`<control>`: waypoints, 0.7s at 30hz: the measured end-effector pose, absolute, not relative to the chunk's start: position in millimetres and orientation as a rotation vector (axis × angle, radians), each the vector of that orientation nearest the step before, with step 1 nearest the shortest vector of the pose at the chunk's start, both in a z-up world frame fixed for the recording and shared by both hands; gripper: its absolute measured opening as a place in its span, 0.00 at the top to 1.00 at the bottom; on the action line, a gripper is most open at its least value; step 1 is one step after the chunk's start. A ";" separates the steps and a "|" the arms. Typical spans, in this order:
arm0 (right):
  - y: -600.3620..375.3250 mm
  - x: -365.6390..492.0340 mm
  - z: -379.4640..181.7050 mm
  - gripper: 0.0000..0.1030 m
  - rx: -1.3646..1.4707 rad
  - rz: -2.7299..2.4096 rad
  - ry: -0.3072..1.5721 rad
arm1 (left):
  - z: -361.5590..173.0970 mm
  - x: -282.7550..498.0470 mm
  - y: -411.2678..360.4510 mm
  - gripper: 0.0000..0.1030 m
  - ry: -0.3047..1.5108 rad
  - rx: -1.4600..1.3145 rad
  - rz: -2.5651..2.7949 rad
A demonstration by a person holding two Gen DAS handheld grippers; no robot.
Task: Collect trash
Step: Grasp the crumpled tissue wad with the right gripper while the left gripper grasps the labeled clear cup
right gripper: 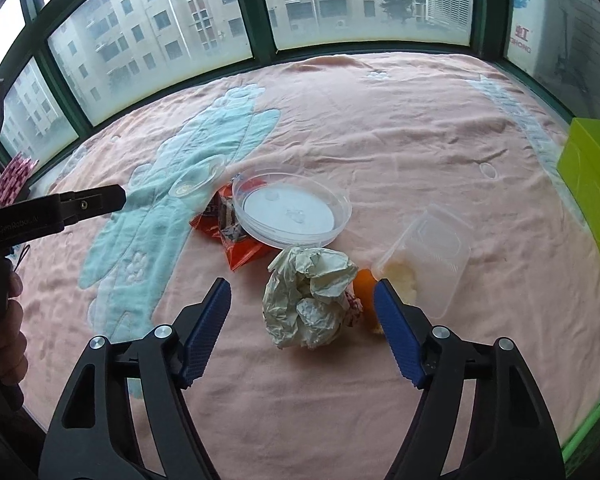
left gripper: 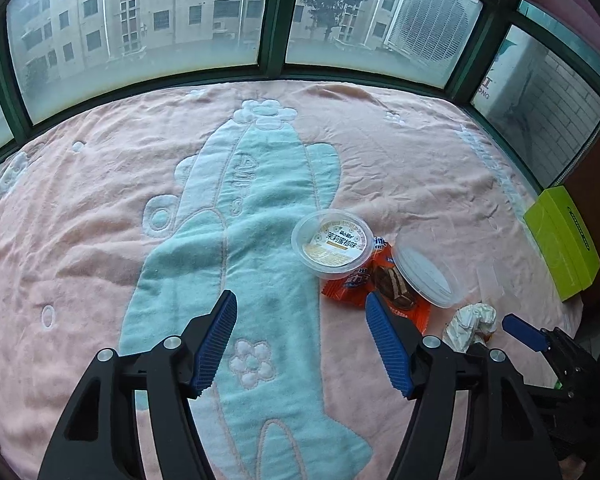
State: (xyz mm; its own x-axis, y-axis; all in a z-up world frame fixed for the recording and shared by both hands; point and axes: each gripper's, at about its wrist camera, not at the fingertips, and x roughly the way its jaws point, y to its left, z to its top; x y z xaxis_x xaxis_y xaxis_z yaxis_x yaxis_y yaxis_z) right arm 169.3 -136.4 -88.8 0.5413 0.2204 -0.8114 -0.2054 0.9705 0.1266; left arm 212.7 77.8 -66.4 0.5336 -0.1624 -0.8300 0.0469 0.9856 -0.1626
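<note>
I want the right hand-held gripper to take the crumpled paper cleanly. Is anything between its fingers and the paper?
Nothing visible. The right hand-held gripper stands open with the crumpled paper directly ahead; an orange scrap touches the paper's right side.

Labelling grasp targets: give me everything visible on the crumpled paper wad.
The crumpled paper wad is off-white, thin and creased like a used wrapper or tissue, balled into an irregular lump with loose folds sticking up. It lies on the pink blanket, just in front of the clear round lid and the orange snack wrapper. A small orange piece sits against its right side. It lies ahead of the right gripper, between its open fingers; neither pad touches it.
</note>
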 end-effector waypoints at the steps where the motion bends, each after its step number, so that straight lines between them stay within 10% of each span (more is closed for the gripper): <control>1: -134.2 170.6 -91.0 0.31 0.006 0.255 0.969 | -67.5 214.9 77.5 0.37 1.003 -0.124 -0.127; 21: -141.6 162.5 -85.2 0.54 0.017 0.230 0.949 | -104.8 278.5 46.2 0.23 1.061 -0.051 -0.181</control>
State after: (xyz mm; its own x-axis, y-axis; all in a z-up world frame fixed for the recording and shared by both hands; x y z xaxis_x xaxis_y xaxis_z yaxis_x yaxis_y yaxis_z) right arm 162.5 -141.6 -85.2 0.5595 0.2028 -0.8036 -0.1882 0.9754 0.1151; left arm 278.5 46.2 -104.8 0.4745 -0.1721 -0.8632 0.1233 0.9840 -0.1284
